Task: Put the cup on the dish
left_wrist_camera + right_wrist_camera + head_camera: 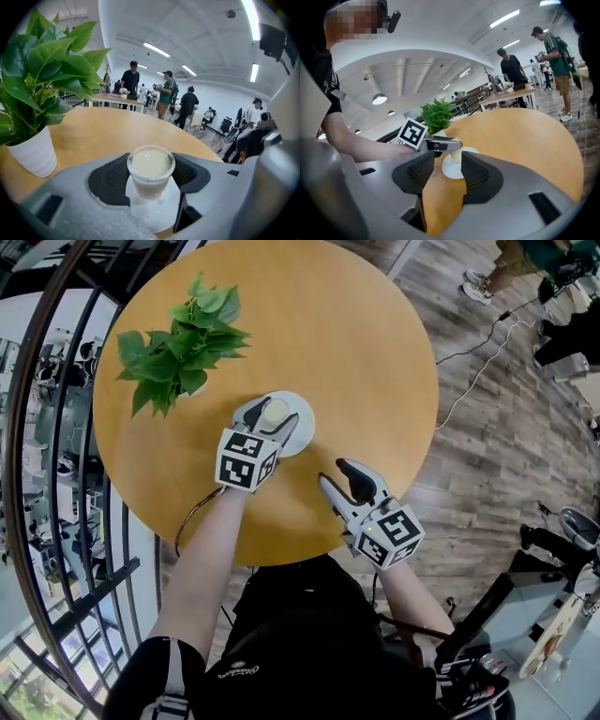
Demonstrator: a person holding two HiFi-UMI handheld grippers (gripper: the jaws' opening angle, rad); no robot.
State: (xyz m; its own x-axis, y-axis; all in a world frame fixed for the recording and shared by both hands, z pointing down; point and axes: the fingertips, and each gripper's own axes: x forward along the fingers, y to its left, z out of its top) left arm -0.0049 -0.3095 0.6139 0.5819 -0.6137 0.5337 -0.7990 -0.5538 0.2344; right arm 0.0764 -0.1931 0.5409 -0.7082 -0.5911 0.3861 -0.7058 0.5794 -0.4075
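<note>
A clear cup (277,410) of creamy liquid stands upright on a round white dish (302,433) near the middle of the round wooden table (356,343). My left gripper (270,417) is shut on the cup, one dark pad against each side. In the left gripper view the cup (151,171) sits on the dish (157,213) between the pads. My right gripper (335,474) hovers over the table's front edge, open, with nothing between its fingers. From the right gripper view the cup (456,152) and the dish (451,171) lie ahead, beyond the jaws.
A leafy green plant (183,348) in a white pot (33,152) stands just left of the dish. A black railing (66,474) runs along the table's left. Several people stand by tables in the background (161,96). A cable (478,371) lies on the wood floor.
</note>
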